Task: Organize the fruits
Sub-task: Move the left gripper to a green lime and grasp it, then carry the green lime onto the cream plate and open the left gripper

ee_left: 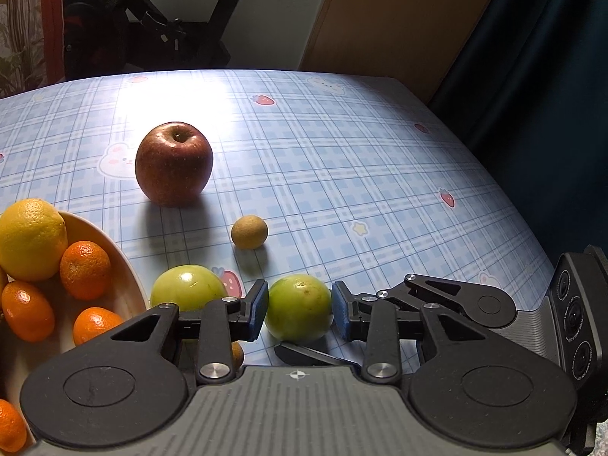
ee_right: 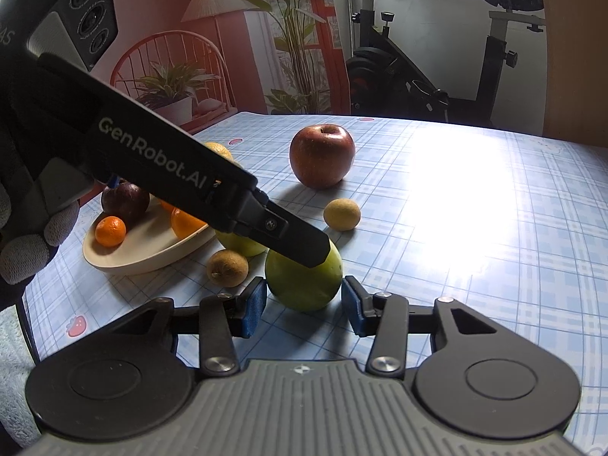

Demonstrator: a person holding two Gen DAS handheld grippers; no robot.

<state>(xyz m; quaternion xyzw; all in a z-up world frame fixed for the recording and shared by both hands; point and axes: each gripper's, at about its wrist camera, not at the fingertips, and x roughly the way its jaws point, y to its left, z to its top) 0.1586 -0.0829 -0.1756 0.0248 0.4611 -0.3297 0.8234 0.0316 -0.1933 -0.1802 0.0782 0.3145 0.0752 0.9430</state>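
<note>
- The left claw (ee_left: 299, 309) reaches down over a round green fruit (ee_left: 298, 317) that sits on the counter (ee_left: 380, 190), which is covered in a blue plaid cloth. The claw's blue pads (ee_left: 258, 309) lie against the fruit's left and right sides, pinching it.
- The right claw (ee_right: 304, 300) brackets the same fruit from another side, with a blue pad right at each flank. I cannot tell whether those pads press on it or stand a hair off.
- In the right wrist view, one black finger of the left claw lies across the top of the fruit, and a gloved hand (ee_right: 26, 235) grips that tool at the left edge.
- A second green fruit (ee_left: 188, 285) rests just beside the shallow cream dish (ee_left: 129, 277).
- The dish holds a yellow lemon (ee_left: 30, 239), several small orange mandarins (ee_left: 85, 269) and a dark purple fruit (ee_right: 125, 199).
- A large red apple (ee_left: 174, 163) stands farther back, apart from the dish.
- Two small brown round fruits lie loose on the counter. One (ee_left: 249, 231) is between the apple and the pinched fruit, and the other (ee_right: 228, 268) is near the dish.
</note>
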